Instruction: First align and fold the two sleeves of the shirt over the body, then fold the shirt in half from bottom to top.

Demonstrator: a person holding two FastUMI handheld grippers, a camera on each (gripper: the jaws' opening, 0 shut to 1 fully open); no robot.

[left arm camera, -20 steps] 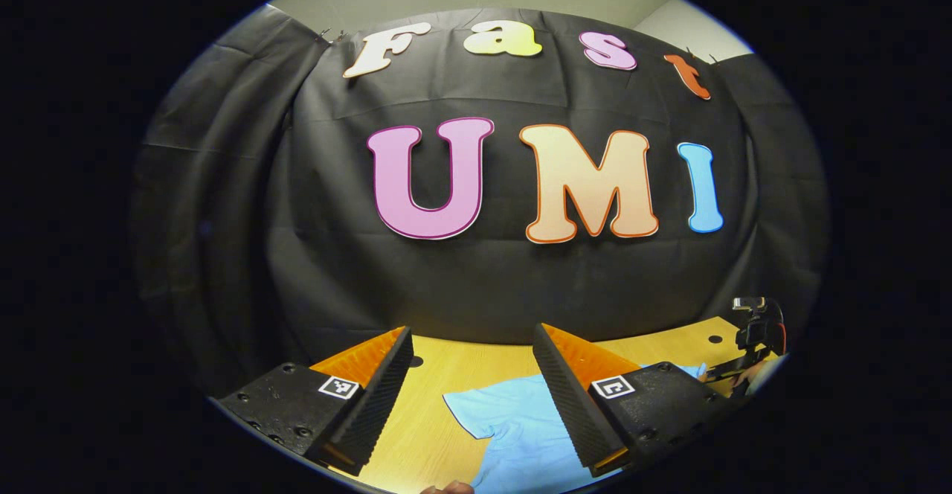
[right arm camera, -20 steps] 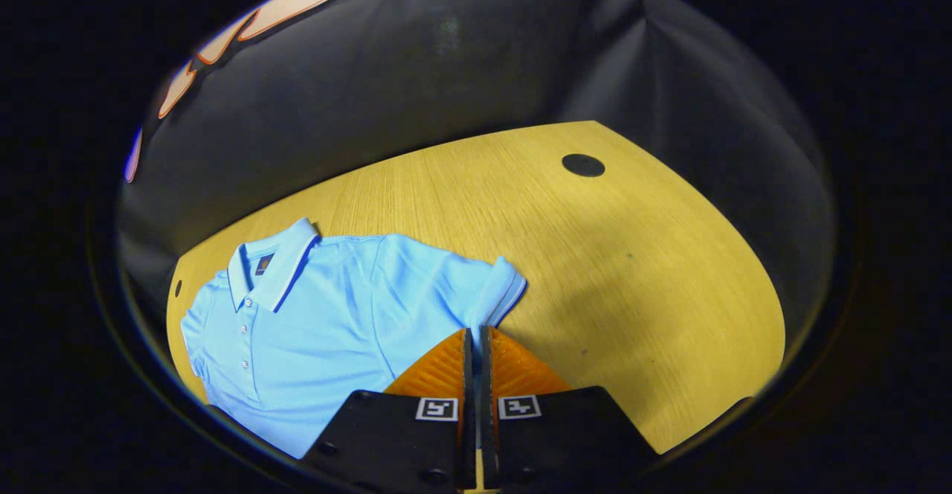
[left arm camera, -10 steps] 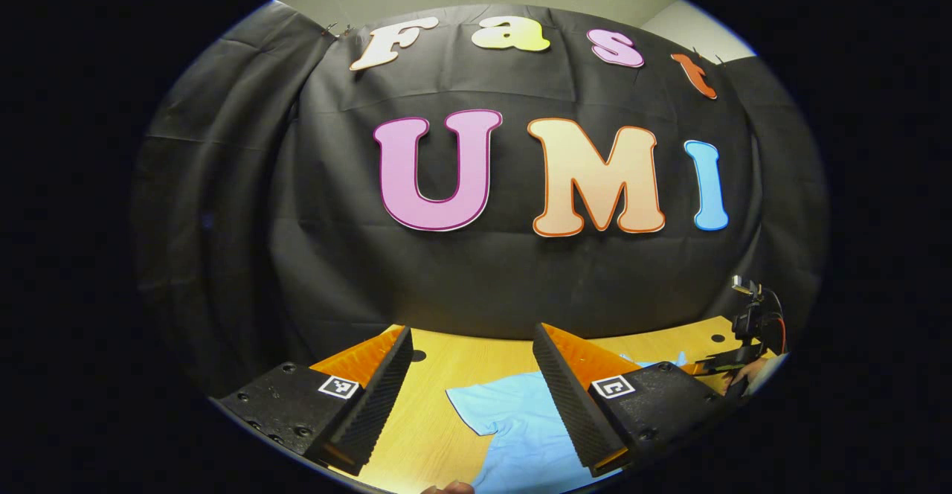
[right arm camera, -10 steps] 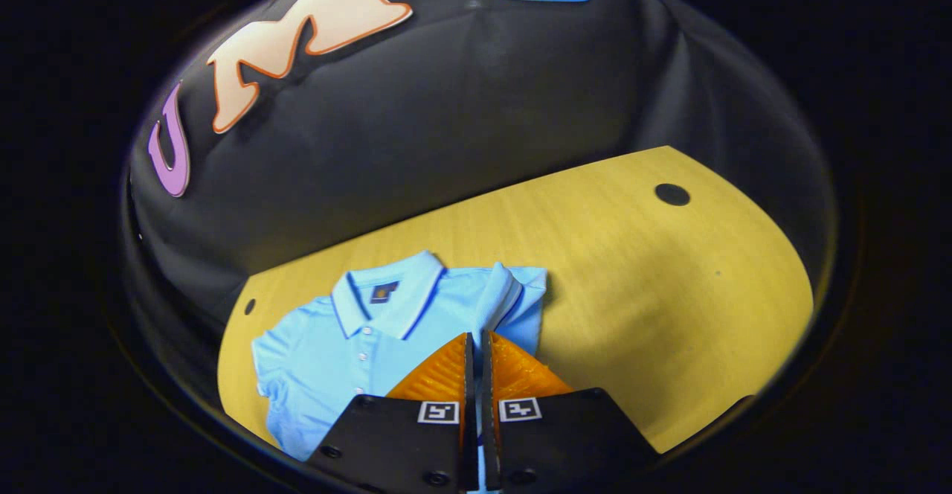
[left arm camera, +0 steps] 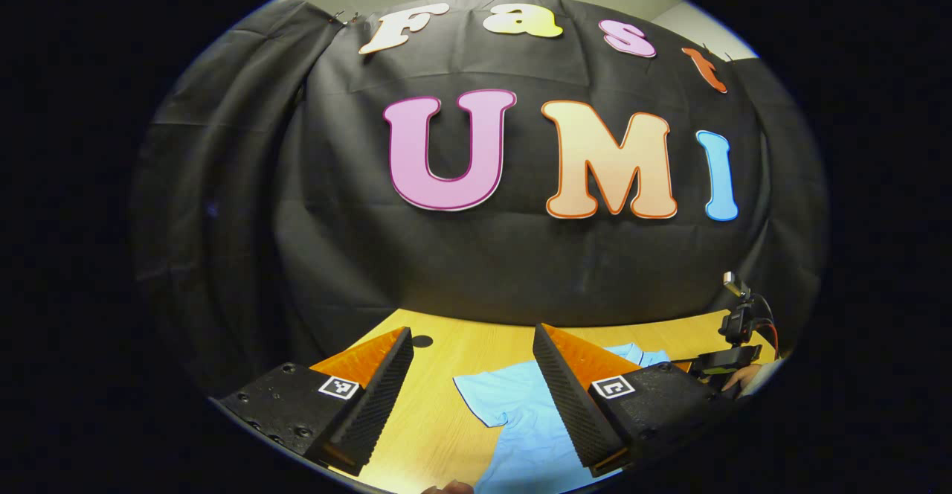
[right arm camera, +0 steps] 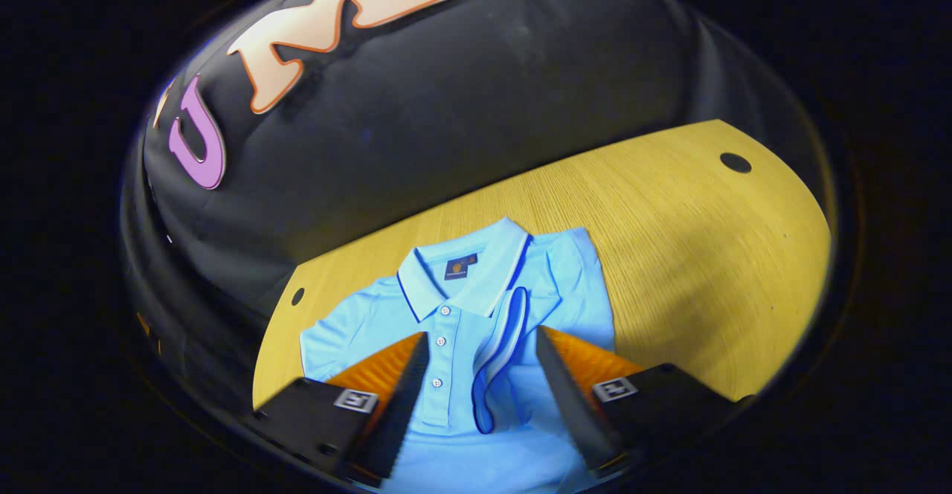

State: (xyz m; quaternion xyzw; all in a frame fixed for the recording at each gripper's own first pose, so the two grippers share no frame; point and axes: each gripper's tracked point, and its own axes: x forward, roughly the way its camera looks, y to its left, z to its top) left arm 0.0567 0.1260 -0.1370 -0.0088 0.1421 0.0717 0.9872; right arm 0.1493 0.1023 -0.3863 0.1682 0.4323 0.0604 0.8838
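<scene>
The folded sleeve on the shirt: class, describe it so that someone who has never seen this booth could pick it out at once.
Find the yellow wooden table and the light blue polo shirt lying flat on it. Just beside the button placket, below the collar, lies the folded sleeve, between the fingers of the open right gripper. Its dark-edged cuff loops over the chest, while the other sleeve lies spread out sideways.

left gripper (left arm camera: 472, 397): two wedge-shaped fingers with ribbed inner faces, on black blocks with screws
left markings: a square black-and-white tag on each block
right gripper (right arm camera: 476, 397): same wedge fingers, black blocks, one square tag each
right gripper seen from the left gripper view (left arm camera: 732, 345): dark frame, small camera on top, thin cable
</scene>
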